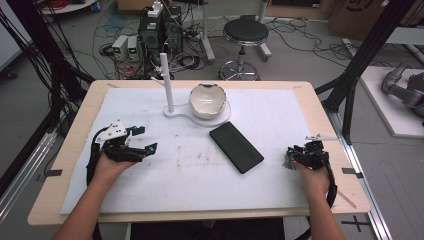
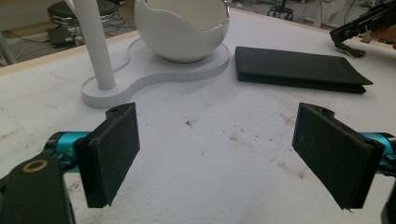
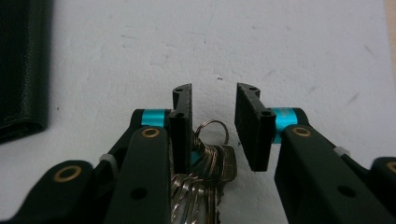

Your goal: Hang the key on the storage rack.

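High view: white mat point(image 1: 280, 190) spread over a wooden table point(image 1: 75, 130). Left gripper point(image 1: 142, 140) near the mat's left edge, jaws spread wide, nothing between them. Right gripper point(image 1: 290, 156) near the right edge, low over a bunch of keys point(image 1: 288, 162). Between the two, a black wallet point(image 1: 236, 147) lying flat and diagonal. Behind it, a white stand point(image 1: 172, 113) with an upright post, a cracked-egg-shaped white bowl point(image 1: 207, 100) on its round base.

Left gripper view: both black pads point(image 2: 114, 151) far apart over bare, stained mat, clamping nothing. Stand, bowl and wallet point(image 2: 299, 70) ahead; right gripper point(image 2: 357, 29) at the upper right corner.

Right gripper view: jaws narrowed but not fully together, keys point(image 3: 205, 172) and their ring between them, resting against the left pad point(image 3: 183, 121), a gap showing before the right pad. Firm grip not confirmed. Wallet edge point(image 3: 23, 65) at the left.
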Tool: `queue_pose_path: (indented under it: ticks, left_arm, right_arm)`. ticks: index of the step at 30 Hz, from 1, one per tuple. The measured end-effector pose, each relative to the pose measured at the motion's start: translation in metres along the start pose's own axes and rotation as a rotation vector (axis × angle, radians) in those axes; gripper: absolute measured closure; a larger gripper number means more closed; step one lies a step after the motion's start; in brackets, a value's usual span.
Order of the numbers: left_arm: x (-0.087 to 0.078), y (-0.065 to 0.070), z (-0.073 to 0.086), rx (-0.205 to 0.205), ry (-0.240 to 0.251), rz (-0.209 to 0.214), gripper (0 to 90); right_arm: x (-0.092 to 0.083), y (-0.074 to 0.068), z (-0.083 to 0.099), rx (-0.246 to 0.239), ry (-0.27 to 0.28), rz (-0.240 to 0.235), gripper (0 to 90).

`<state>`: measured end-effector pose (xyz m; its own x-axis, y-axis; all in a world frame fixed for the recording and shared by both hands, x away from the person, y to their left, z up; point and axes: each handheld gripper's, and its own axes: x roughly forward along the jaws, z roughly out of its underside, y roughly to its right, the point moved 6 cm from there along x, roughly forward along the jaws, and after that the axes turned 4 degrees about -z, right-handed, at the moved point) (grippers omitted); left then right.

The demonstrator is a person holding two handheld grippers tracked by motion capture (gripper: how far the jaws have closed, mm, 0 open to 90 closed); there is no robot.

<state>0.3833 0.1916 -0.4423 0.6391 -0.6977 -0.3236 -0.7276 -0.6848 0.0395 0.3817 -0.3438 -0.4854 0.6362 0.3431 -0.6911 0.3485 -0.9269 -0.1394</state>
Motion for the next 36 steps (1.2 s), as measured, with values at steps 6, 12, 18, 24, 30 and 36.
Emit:
queue_pose_path:
  ticks: [6,12,18,24,30,36]
  left_arm:
    - [-0.001,0.0,0.0,-0.004,0.002,0.001,14.9]
    - [0.0,0.0,0.0,0.001,0.002,0.005,14.9]
    - [-0.001,0.0,0.0,0.002,0.002,0.003,14.9]
    - [-0.001,0.0,0.0,0.004,0.003,0.0,14.9]
    - [-0.001,0.0,-0.001,0.005,0.004,0.001,14.9]
    - [-0.001,0.0,-0.001,0.006,0.005,0.0,14.9]
  right_arm:
    - [-0.004,0.001,0.0,0.003,-0.004,0.016,77.2]
    - [-0.01,0.005,0.001,0.013,0.001,0.033,82.3]
    - [-0.011,0.009,0.003,0.047,0.005,0.046,69.3]
    - [-0.016,0.007,0.003,0.078,0.013,0.062,64.9]
    - [-0.012,0.005,0.006,0.119,-0.015,0.029,72.4]
    - [-0.011,0.002,0.003,0.1,-0.017,0.02,87.9]
